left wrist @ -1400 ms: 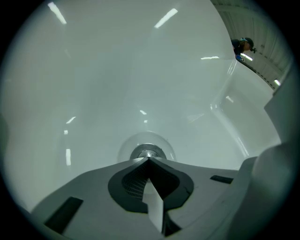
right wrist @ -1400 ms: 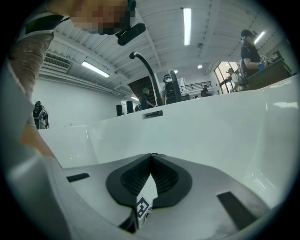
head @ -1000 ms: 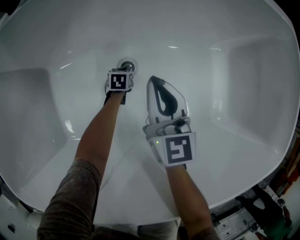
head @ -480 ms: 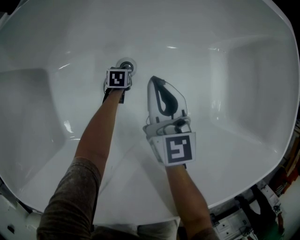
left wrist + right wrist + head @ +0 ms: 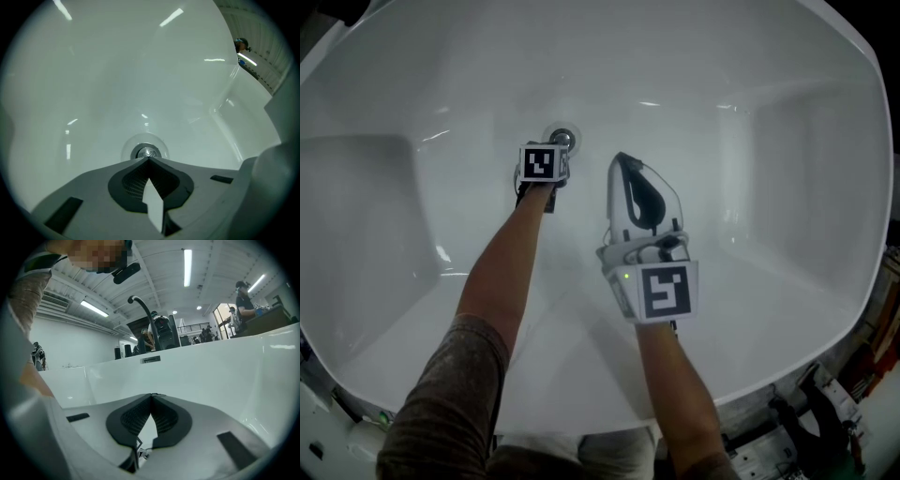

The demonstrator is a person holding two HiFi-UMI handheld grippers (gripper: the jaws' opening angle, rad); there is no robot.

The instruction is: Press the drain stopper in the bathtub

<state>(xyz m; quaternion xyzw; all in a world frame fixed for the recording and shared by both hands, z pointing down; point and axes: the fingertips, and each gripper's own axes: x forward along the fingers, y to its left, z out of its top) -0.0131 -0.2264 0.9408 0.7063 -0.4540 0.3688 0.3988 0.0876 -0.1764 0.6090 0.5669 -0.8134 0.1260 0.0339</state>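
L claw (image 5: 149, 159): jaws shut tight together, nothing btwn them. Tip points down at the drain stopper (image 5: 148, 152), right at its near edge; can't tell if it's actually touching. Stopper is round, metal, set in the bathtub (image 5: 722, 234) floor, toward the far wall and left of centre. L forearm (image 5: 502, 272) reaches in over the near rim.

R claw (image 5: 151, 394): jaws also closed together, empty. It's held above the tub floor, just right of the L claw and nearer the near rim, well clear of the stopper, aimed at a tub wall. Faucet (image 5: 143, 317) stands on that wall's rim.
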